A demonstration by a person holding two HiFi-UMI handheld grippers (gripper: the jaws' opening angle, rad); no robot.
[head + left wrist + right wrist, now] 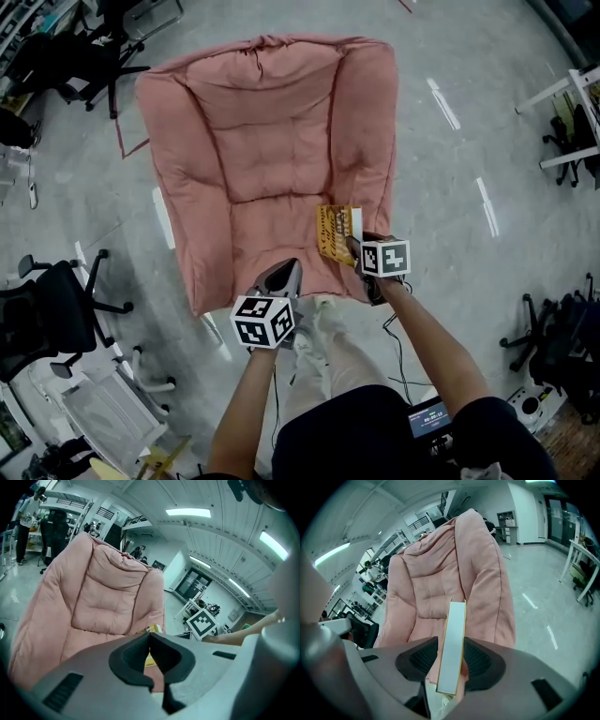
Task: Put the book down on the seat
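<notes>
A big pink padded chair fills the middle of the head view. The book, with a yellow cover, stands on edge over the right front of the seat, close to the arm cushion. My right gripper has it between its jaws. In the right gripper view the white page edge of the book touches the right pad, and a thin gap shows at the left pad. My left gripper hovers over the seat's front edge, shut and empty, and its tips meet in front of the chair.
Black office chairs stand at the left and back left. White desks are at the right, with another black chair nearer. The person's legs and shoe are just in front of the chair. Grey floor lies all round.
</notes>
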